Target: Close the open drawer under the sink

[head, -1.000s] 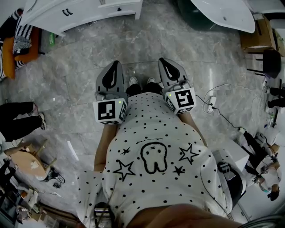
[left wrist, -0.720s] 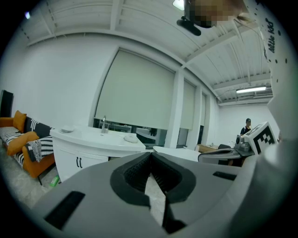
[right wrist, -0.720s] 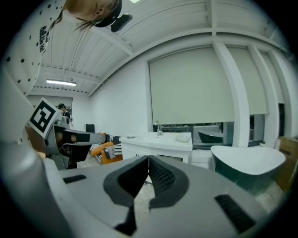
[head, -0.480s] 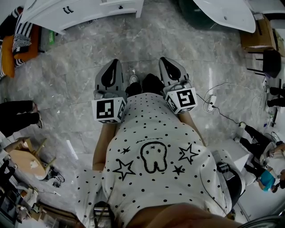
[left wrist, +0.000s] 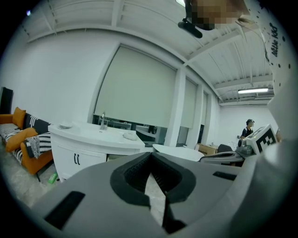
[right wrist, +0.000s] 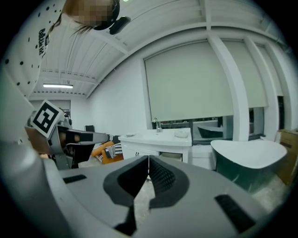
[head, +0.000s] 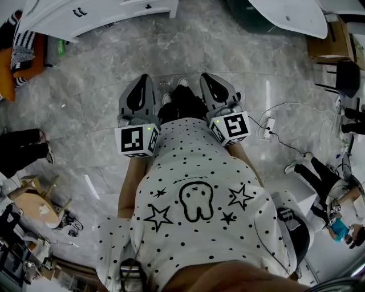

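With the left gripper (head: 142,80) and right gripper (head: 206,77) both clenched on nothing, the open drawer (head: 151,10) lies well beyond the fingers (left wrist: 132,174), off to their left, so I'd close in first, then push its front squarely.

Two grey plastic grippers showing, left gripper (head: 144,80) and right gripper (head: 206,77); one white sink cabinet (head: 108,13) standing; one white oval bathtub (head: 288,14); one orange sofa (head: 5,77).

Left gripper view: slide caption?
Shut, empty left gripper faces the white sink vanity across the floor.
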Available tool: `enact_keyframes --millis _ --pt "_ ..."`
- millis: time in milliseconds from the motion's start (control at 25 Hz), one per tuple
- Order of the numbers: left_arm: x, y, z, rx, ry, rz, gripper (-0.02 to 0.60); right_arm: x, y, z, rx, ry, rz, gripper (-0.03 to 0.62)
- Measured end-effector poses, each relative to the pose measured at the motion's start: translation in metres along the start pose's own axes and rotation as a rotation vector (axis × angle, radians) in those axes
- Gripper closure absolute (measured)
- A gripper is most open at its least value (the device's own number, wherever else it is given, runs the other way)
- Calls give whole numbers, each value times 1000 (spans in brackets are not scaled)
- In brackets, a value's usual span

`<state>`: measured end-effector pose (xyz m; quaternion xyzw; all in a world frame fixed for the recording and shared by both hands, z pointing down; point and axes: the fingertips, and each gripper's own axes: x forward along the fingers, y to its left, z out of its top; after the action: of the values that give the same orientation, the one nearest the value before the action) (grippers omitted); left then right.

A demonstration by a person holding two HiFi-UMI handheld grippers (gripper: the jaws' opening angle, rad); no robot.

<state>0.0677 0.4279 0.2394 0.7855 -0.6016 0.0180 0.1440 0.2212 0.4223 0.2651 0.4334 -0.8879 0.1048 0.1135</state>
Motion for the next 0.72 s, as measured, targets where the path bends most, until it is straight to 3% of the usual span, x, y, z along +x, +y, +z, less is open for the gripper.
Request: enact_keyframes --millis 240,720 --pt "29 -17 17 -37 -37 -29 575 18 -29 19 -10 -9 28 579" --pt "65 -8 24 -21 -49 38 575 56 -60 29 -39 -11 102 579"
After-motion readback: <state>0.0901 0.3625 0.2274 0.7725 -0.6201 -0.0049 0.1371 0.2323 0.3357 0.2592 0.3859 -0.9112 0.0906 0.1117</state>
